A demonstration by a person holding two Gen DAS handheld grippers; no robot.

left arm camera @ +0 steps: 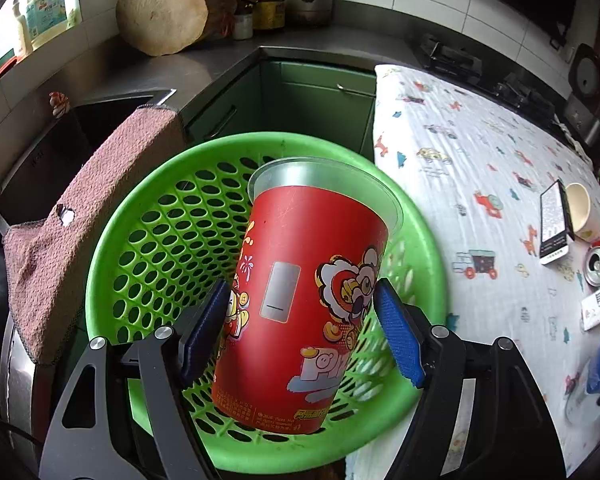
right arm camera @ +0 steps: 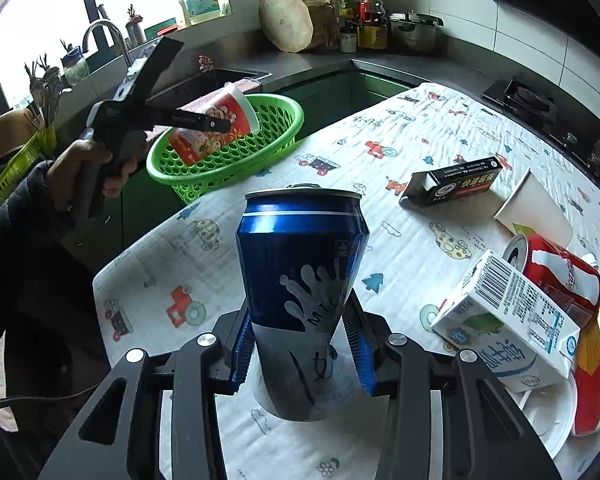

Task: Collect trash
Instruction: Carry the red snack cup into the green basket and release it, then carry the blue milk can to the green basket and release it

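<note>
Kitchen counters ring my cloth-covered table [right arm camera: 380, 184], and at its edge sits the round green perforated plastic basket [left arm camera: 112, 240]. Over that basket my left gripper [left arm camera: 300, 328] holds the tall red printed paper cup [left arm camera: 300, 292], its jaws clamped low on the walls; it looks light and easily crushed. My right gripper [right arm camera: 302, 352] is pinched on the waist of the blue aluminium drink can [right arm camera: 300, 264] standing on the table, probably thin-walled, slick, easily dented.

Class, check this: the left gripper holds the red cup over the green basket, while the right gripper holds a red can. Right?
Not quite. The can in the right gripper is blue, as the right wrist view shows. The left gripper does hold the red cup over the green basket.
</note>
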